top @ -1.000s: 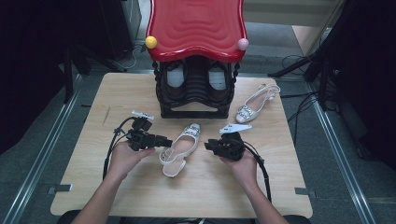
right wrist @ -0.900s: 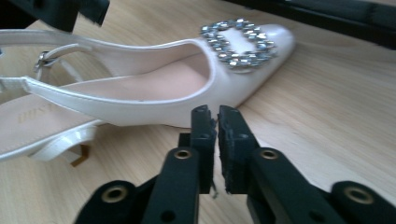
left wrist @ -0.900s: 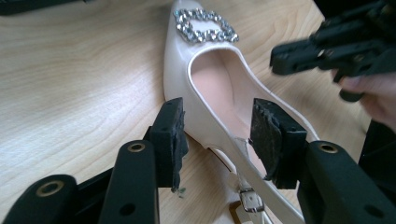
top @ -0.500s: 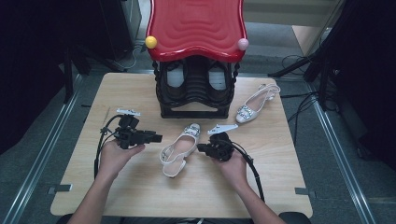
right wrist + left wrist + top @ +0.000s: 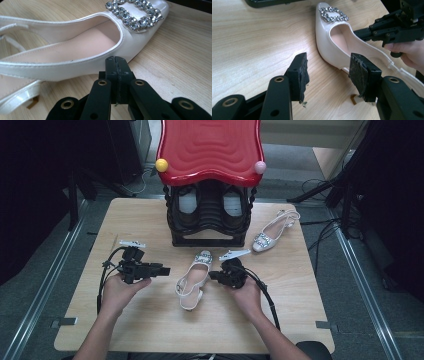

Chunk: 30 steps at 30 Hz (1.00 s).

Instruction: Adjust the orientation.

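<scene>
Your right gripper (image 5: 116,60) has its jaws pressed flat together with nothing between them, tips just at the side wall of the white shoe (image 5: 194,279), below the jewelled buckle (image 5: 133,15). Your left gripper (image 5: 329,75) has its jaws spread apart and bare, near the shoe's other side but not touching it. The shoe lies flat on its sole near the middle of the table (image 5: 150,320), long axis running away from you and slightly rightward, toe and buckle toward the black rack (image 5: 209,217), heel strap toward you. Beyond the toe stands that rack with dark shoes inside and a red wavy top (image 5: 210,147) bearing a yellow ball (image 5: 161,165) and a pink ball (image 5: 260,167). The matching second shoe (image 5: 275,231) lies right of the rack, well apart from the first. Surface: light wood; grey floor around the rack, with cables right of it.
</scene>
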Each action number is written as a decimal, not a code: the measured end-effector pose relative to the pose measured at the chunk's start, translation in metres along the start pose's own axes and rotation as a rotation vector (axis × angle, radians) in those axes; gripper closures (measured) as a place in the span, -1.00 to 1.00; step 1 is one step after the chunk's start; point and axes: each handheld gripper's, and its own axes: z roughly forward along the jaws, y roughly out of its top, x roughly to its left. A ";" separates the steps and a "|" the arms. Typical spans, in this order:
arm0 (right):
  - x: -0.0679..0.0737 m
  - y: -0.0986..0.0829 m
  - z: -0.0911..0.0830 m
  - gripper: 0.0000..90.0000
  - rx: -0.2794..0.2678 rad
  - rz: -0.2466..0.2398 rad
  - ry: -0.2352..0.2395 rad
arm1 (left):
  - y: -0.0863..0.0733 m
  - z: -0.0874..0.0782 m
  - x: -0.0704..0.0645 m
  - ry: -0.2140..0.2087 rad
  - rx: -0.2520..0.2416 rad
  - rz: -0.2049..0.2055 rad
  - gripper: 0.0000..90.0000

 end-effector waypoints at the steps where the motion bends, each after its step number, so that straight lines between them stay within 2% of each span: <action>1: -0.001 0.001 0.001 1.00 0.000 0.006 0.002 | -0.001 -0.001 0.001 0.006 -0.003 -0.003 0.09; 19: -0.005 0.014 0.011 1.00 0.010 0.009 0.005 | -0.014 -0.012 0.010 0.019 -0.017 -0.040 0.06; 23: -0.008 0.013 0.002 1.00 0.012 0.005 -0.002 | -0.014 -0.013 0.012 0.021 -0.016 -0.049 0.02; 29: -0.015 0.010 -0.026 1.00 -0.026 0.006 -0.021 | -0.011 -0.015 0.016 0.025 -0.023 -0.047 0.00; 30: -0.017 0.009 -0.032 0.99 -0.032 0.012 -0.026 | -0.010 -0.015 0.016 0.023 -0.026 -0.056 0.00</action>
